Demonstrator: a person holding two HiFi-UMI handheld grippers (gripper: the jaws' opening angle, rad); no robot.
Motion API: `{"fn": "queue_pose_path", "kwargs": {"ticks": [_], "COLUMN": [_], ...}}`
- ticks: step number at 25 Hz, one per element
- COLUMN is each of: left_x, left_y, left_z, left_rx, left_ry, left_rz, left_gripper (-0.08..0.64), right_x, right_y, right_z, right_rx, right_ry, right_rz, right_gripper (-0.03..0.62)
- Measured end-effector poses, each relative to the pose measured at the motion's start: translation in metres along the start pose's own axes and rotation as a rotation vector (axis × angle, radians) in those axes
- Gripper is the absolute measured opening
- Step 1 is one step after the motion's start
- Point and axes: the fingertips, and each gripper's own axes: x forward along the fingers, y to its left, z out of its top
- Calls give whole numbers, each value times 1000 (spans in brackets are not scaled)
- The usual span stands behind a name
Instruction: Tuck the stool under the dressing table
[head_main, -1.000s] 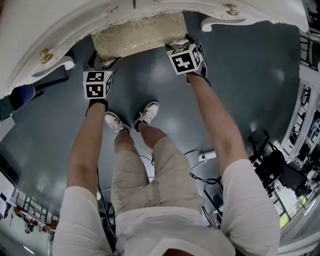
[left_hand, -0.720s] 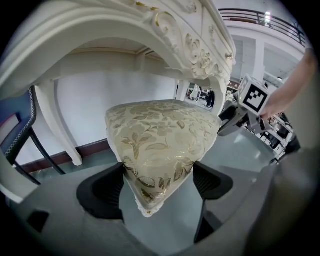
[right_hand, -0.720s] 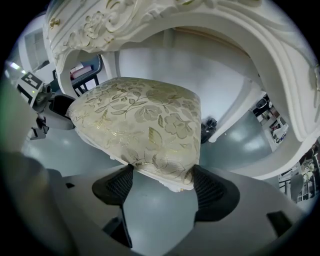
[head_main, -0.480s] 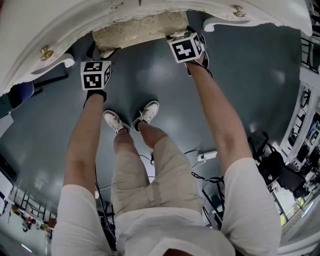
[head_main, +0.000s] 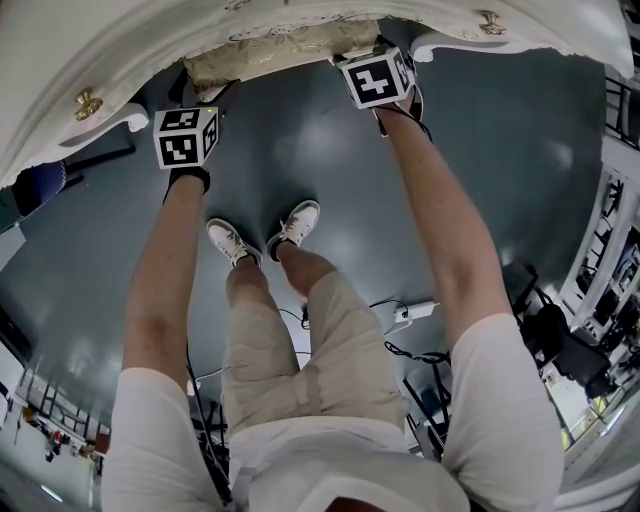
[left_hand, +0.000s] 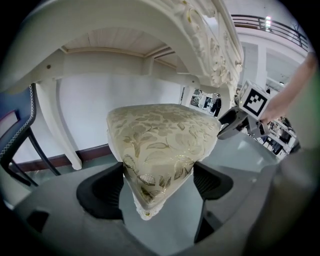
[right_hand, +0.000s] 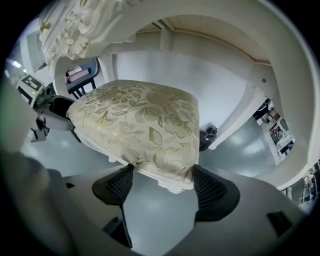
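The stool (head_main: 280, 48) has a cream cushion with gold leaf patterns, and only a strip of it shows under the white carved dressing table (head_main: 110, 65). My left gripper (head_main: 197, 97) is shut on the cushion's near left corner (left_hand: 150, 150), with the jaws pressed on both sides. At the near right corner (right_hand: 150, 130), my right gripper (head_main: 352, 62) is shut on the cushion in the same way. In both gripper views the tabletop's underside (left_hand: 125, 42) (right_hand: 210, 30) arches over the stool. The right gripper's marker cube (left_hand: 254, 99) shows past the cushion in the left gripper view.
A blue chair (left_hand: 15, 135) stands to the left of the table leg (left_hand: 60, 125). A small dark object (right_hand: 207, 136) sits by the right table leg. The person's white shoes (head_main: 265, 235) stand on the grey floor behind the stool. A power strip with cables (head_main: 410, 312) lies near the right.
Both grippers have pushed forward with the stool, which has slid farther under the dressing table. Less of the cushion shows in the head view now.
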Motion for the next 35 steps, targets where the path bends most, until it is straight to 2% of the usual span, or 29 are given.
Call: {"fn": "queue_pose_path", "kwargs": {"ticks": [4, 14, 16, 17, 20, 24, 28, 30, 32, 35], "left_x": [4, 7, 3, 0, -17, -46, -84, -104, -129, -168], "left_y": [8, 16, 16, 16, 10, -5, -33, -43, -48, -48], "left_z": [6, 9, 6, 6, 7, 18, 31, 38, 44, 54], "left_rx": [1, 4, -12, -23, -32, -47, -59, -51, -68, -118], "left_ry": [-13, -37, -22, -24, -64, -122, -172, -178, -186, -206], "left_rz": [-6, -9, 4, 19, 36, 11, -24, -37, -40, -45], "left_gripper": [437, 439, 437, 439, 439, 437, 413, 377, 374, 366], "right_x": [0, 6, 4, 2, -9, -31, -67, -89, -116, -159], "right_y": [-1, 0, -2, -4, -9, -8, 6, 18, 30, 42], "right_z": [4, 8, 4, 1, -9, -23, -29, -27, -25, -18], "right_rx": [5, 22, 70, 121, 257, 271, 342, 348, 347, 338], "right_ry": [-19, -57, -77, -92, -115, -92, -102, -111, -118, -143], "right_rz": [-20, -11, -8, -4, -13, -26, -22, -21, -14, -6], "right_gripper": [370, 370, 372, 393, 399, 399, 397, 385, 364, 249]}}
